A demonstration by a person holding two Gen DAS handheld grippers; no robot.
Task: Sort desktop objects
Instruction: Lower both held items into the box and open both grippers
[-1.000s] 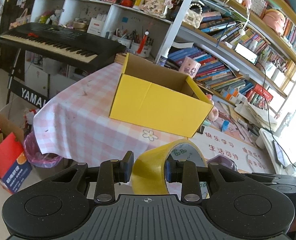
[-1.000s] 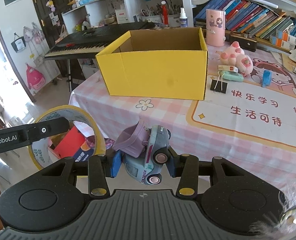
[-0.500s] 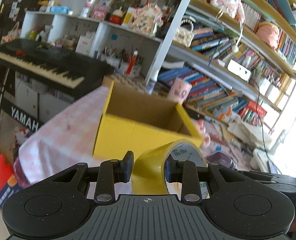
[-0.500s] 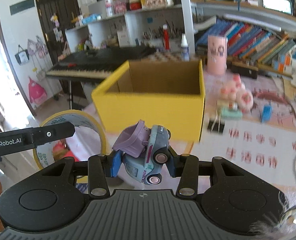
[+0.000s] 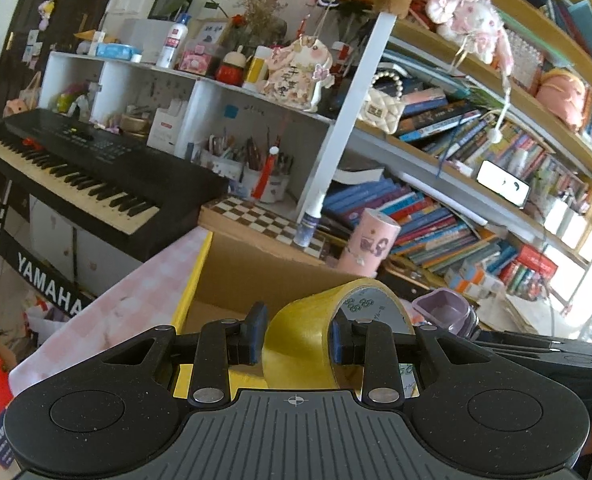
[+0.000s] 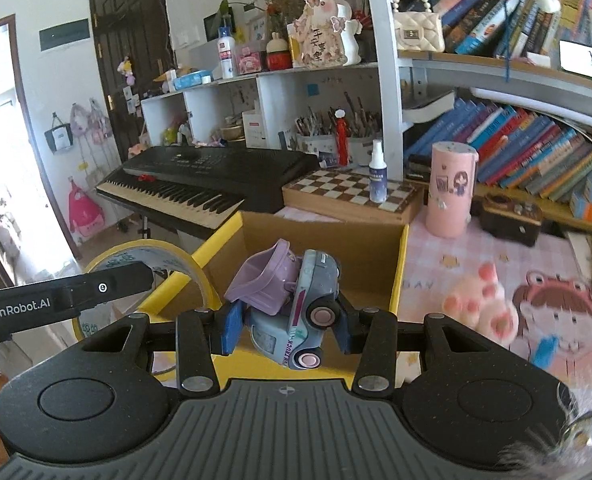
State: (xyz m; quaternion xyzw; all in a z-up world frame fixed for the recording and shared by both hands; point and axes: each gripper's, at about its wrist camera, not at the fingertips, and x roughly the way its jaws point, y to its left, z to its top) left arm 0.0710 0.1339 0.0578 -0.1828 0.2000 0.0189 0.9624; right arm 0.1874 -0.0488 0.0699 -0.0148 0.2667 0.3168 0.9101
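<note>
Tape roll (image 5: 300, 344) sits clamped in the left gripper (image 5: 296, 338), toy truck (image 6: 291, 312) pinched in the right gripper (image 6: 285, 330)

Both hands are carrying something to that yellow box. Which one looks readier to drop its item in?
Right, probably. The right tool holds the pale blue toy truck squarely before the yellow cardboard box's open top; the left tool, gripping the yellow tape roll, sits nearer its left wall.

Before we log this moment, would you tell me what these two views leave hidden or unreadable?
- Floor of the yellow box: both views, hidden by its walls, the toy truck and the tape roll.
- Table front edge: both views, covered by the gripper bodies.
- Pink plush: right wrist view, blurred.
- Book spines: left wrist view, too small to read.
</note>
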